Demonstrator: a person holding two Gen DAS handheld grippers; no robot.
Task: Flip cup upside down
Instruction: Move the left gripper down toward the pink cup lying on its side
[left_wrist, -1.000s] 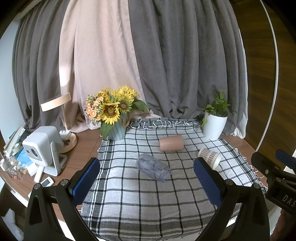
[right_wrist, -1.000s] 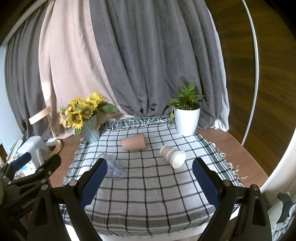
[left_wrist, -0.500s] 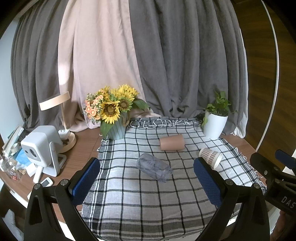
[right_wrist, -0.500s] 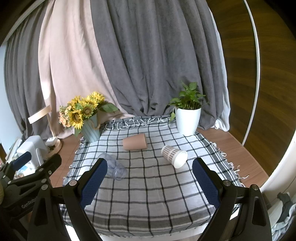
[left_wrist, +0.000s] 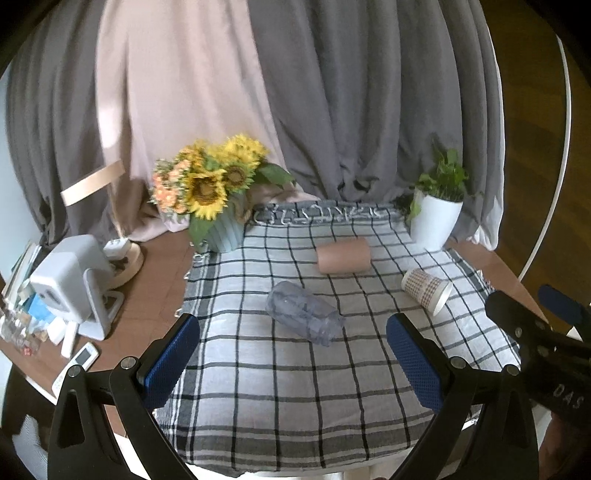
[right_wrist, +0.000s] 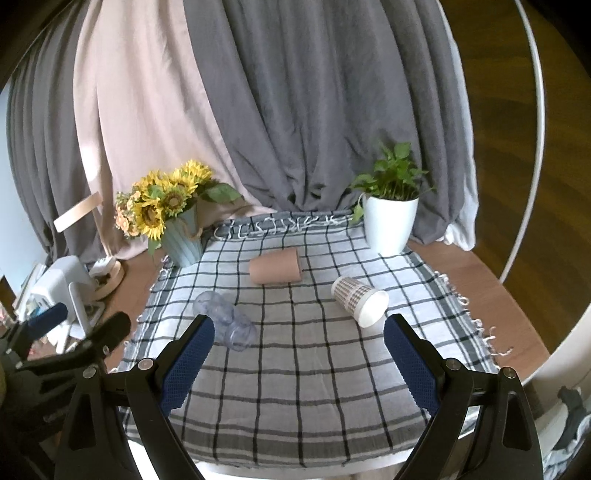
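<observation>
Left gripper (left_wrist: 291, 360), black frame with blue textured pads: fingers spread wide, nothing between them, held above the near edge of the black-and-white checked cloth (left_wrist: 295, 398). Right gripper (right_wrist: 297, 356), same build: fingers also wide apart and empty, above the cloth's near edge; its body shows at the right margin of the left wrist view.

Three cups, all lying on their sides on the cloth, well apart from both grippers:
- clear ribbed plastic cup (left_wrist: 303, 313), nearest, left of centre, mouth towards the camera and to the right.
- white paper cup with a brown houndstooth pattern (right_wrist: 359, 301), right of centre, open mouth facing near-right.
- plain pinkish-brown paper cup (right_wrist: 275, 271), farther back, mid-cloth, lying crosswise.

Far edge: sunflower bouquet in a pale blue ribbed vase (right_wrist: 168, 218) at left corner; green plant in a white pot (right_wrist: 389, 218) at right corner. Left of cloth, on the brown wooden table (left_wrist: 155, 269): white boxy device on a stand (left_wrist: 70, 280). Behind: grey and beige curtains (right_wrist: 258, 110).
</observation>
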